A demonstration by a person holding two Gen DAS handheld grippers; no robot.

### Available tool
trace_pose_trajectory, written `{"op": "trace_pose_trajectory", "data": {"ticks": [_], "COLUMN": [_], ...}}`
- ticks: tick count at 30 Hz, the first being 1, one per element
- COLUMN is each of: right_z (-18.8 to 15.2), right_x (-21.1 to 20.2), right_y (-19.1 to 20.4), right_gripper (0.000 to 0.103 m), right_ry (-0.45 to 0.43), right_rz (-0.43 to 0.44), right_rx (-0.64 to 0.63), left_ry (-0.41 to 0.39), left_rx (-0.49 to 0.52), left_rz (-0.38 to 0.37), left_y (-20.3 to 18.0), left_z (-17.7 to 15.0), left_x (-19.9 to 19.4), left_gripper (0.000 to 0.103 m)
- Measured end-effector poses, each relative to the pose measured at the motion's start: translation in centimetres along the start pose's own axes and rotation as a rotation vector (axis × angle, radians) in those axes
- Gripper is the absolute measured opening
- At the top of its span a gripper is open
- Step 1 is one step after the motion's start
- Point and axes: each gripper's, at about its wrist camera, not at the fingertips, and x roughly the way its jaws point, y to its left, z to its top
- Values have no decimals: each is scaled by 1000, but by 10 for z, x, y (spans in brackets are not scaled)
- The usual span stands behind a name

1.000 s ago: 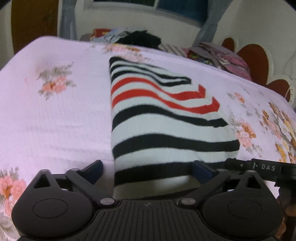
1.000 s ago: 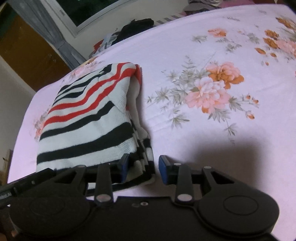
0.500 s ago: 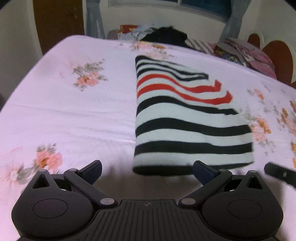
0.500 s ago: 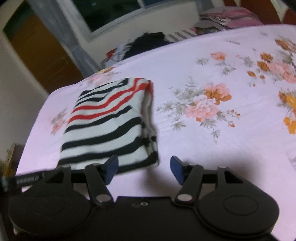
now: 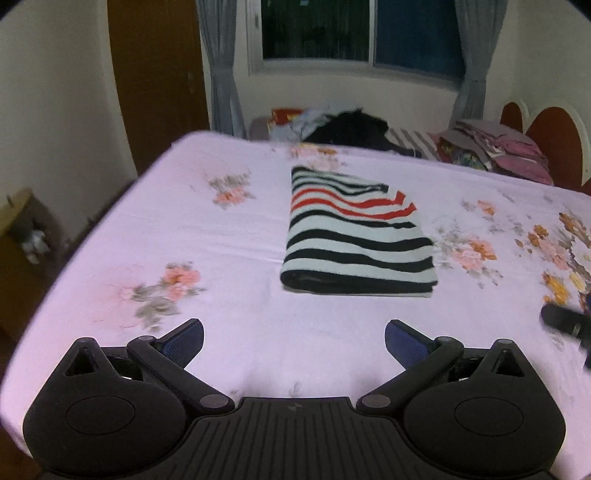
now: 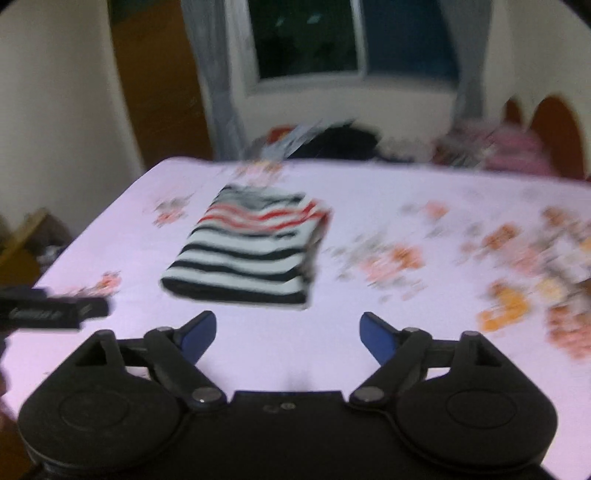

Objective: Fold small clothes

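So the striped top (image 5: 356, 236) sits folded mid-frame on the bed (image 5: 240, 314); both my claws, left (image 5: 294, 338) and right (image 6: 288, 332), gape empty, the right's jaws just opened. Next up, I'd guess: grab another garment.

a second ago the striped sweater (image 5: 356, 238) filled the middle of the left wrist view, its near hem reaching down between the left gripper (image 5: 294, 341) fingers; now it sits small in the centre of the frame, well apart from them, with bare floral bedsheet (image 5: 236, 332) in between. in the right wrist view the right gripper (image 6: 288, 338) was nearly closed beside the sweater's near corner at lower left; its jaws have just been opening and now stand wide with only sheet between them, the sweater up at centre left. both views have tilted up: the window (image 5: 362, 31), curtains (image 5: 221, 81) and wooden door (image 5: 159, 74) now fill the top. the right view is now blurred.
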Motion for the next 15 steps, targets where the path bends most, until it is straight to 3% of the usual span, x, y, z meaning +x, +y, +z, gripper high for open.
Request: {"op": "trace_pose_trajectory", "data": {"ticks": [7,15], "right_z": [-15,-33], "right_x": [-86,-134], "right_y": [-5,-4], "right_gripper": [98,99], "right_ry": [-145,-209], "right_rz": [7,35], "right_rx": [48,74], "left_ry": [-40,-94], "left_rx": [-30,-45], "left_rz": [12,37], "left_y": [2,4], "left_z": [-25,-43], "left_x": [-85,-144], "left_gripper": [103,103]}}
